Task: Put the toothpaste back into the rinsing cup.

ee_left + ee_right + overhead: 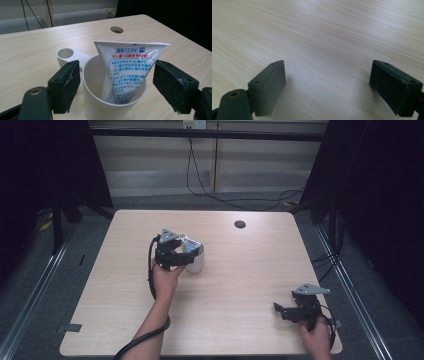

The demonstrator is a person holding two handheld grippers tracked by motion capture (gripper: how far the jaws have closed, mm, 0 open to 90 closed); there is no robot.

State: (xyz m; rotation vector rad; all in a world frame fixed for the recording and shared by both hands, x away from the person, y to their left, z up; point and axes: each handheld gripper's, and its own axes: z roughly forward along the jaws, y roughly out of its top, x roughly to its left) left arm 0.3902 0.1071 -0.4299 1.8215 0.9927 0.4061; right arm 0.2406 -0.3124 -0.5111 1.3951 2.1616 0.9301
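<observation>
A light wooden table [235, 290] with rounded corners stood on a grey carpeted floor [30, 285]. A round cable hole [240, 224] sat near its far edge, right of centre. Behind the table ran a pale panelled wall [150, 165], with a small outlet [194, 124] near the top and black cables [200, 180] hanging down and trailing across the floor. Dark curtains [385, 195] closed in both sides. Metal rails [35, 285] ran along the floor on the left and right. Soft overhead light brightened the tabletop's far half.

One obstacle on a bare worktop [240, 270]
The cup [196, 262] holding a tube [130, 67] stands mid-left; bare wood lies around it.
</observation>
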